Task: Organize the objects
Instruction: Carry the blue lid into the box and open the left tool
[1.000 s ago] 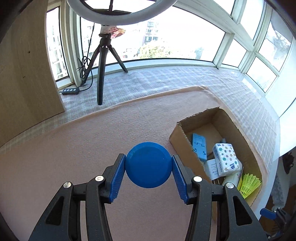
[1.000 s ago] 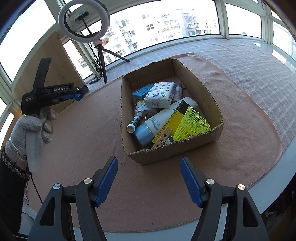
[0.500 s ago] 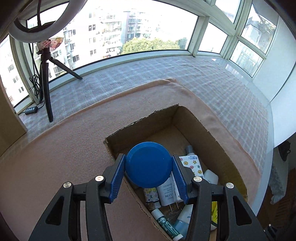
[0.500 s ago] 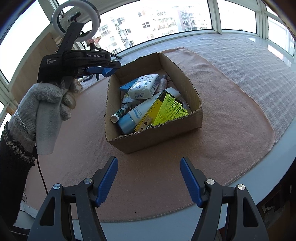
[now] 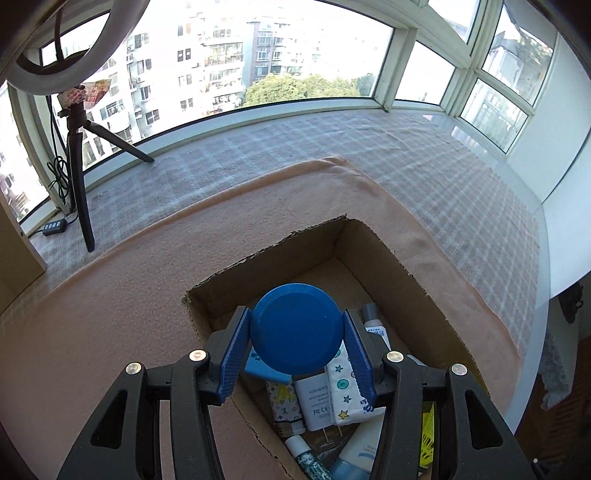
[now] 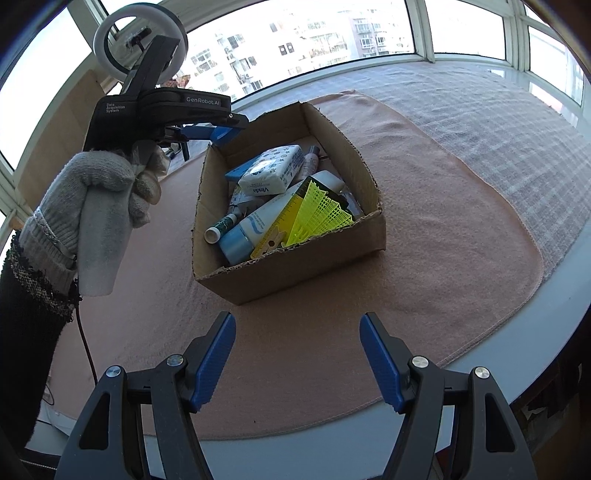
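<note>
A blue disc (image 5: 295,328) is held clamped in the left gripper (image 5: 297,349) over the box (image 5: 388,266), at its 9 o'clock edge; release is called for next. The right gripper (image 6: 297,360) is kept apart, empty.

The round lid (image 5: 296,328) between the pads of the left claw (image 5: 297,349) is plain deep blue. The pads (image 6: 216,356) of the right claw (image 6: 297,360) are blue with fine ribs, on black arms. The box (image 6: 369,177) is brown cardboard. It stands on a salmon-pink cloth (image 6: 443,221), which lies over a pale grey checked cloth (image 6: 498,122). Inside the box, the tissue pack (image 6: 271,171) is white with small coloured stars and dots, the mesh piece (image 6: 319,216) is neon yellow, the ruler (image 6: 284,218) is yellow, and the tube (image 6: 255,225) is white with a light blue cap. The glove (image 6: 99,192) is grey and the sleeve (image 6: 26,325) is black. The ring light (image 6: 138,35) is white on a black tripod (image 5: 79,170).
</note>
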Available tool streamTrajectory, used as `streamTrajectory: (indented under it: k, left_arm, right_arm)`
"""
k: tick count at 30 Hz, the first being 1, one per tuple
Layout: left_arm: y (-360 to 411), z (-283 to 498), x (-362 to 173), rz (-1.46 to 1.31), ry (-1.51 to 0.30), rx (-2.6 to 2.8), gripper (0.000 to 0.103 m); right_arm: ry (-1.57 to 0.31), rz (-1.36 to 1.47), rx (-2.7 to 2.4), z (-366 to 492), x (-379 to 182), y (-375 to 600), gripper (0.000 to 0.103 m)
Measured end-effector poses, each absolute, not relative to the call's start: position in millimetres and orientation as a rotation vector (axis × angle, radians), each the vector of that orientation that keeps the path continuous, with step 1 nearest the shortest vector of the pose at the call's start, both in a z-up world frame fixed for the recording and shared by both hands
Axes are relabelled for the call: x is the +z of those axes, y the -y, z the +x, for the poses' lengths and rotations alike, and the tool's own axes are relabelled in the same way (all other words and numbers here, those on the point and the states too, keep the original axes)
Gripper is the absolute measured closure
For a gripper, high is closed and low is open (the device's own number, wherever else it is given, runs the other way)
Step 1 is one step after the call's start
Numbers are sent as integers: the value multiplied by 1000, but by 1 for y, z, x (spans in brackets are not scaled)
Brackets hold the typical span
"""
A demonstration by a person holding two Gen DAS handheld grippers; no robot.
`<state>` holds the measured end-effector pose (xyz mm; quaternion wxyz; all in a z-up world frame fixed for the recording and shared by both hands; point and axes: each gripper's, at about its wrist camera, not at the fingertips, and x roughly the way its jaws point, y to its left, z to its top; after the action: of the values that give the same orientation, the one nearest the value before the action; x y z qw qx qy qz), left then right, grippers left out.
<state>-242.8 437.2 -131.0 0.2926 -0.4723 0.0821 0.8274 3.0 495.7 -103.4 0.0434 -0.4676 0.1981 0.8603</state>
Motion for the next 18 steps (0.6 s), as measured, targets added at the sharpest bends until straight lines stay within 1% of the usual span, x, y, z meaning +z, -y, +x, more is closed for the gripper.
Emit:
streamTrajectory:
  k: [1,2,10,18]
  left_arm:
    - [-437,-243,-131,-1263,-215,2200,38]
    - [-437,-242,-130,-1260,-210,2199,31]
    - [-428,-235,-120,-1229,-224,2222,31]
    - [-398,-223,-108,-1209,-211,2246,31]
  right_arm:
    - [-606,-1430,2632,3,-103,-496,37]
    - [-607,-1430,2633,3,-103,-496,37]
    - [-607,-1437,2640,3,-103,-491,37]
    - [-587,-1443,2660,1,-99,-478,37]
